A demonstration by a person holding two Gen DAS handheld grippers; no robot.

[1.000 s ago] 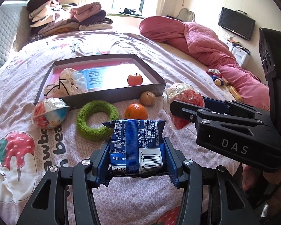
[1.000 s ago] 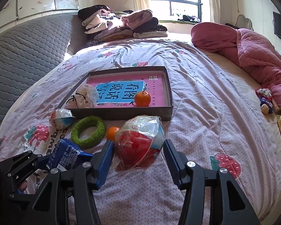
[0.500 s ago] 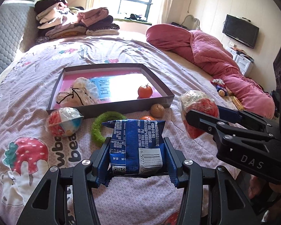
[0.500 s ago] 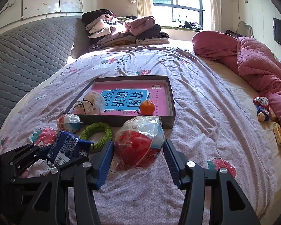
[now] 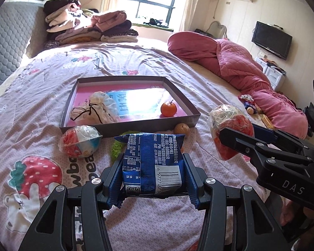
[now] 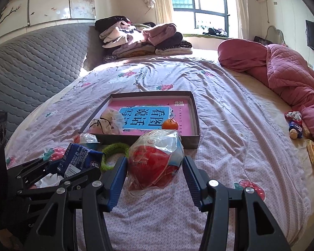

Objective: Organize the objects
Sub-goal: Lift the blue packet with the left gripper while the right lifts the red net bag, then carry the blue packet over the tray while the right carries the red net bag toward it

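From the left wrist view, the left hand-held gripper (image 5: 153, 181) is pinching a blue snack packet (image 5: 153, 163) between its blue pads; the packet is showing white print and a barcode and is standing upright at 6 o'clock, above the bed (image 5: 31, 96). At 12 o'clock a shallow grey box (image 5: 193, 113) with a pink floor is lying on the bed, holding a cloth pouch (image 5: 94, 110) and a small orange (image 5: 168, 108). Just before the box's near wall, a plastic-wrapped ball (image 5: 79, 142) is sitting at 10 o'clock and a brownish fruit (image 5: 181, 128) at 1 o'clock. A green fuzzy ring (image 5: 116, 148) is peeking out behind the packet. At 3 o'clock the right hand-held gripper (image 5: 236, 138) is carrying a red wrapped bundle (image 5: 230, 125).

From the right wrist view, the red wrapped bundle (image 6: 155, 161), crinkled clear film over red and white, is sitting between the right hand-held gripper (image 6: 155, 174) fingers, which are pressing its sides. At 9 o'clock the left hand-held gripper (image 6: 58, 167) is clamping the blue snack packet (image 6: 79, 159). The grey box (image 6: 195, 113) is lying at 12 o'clock.
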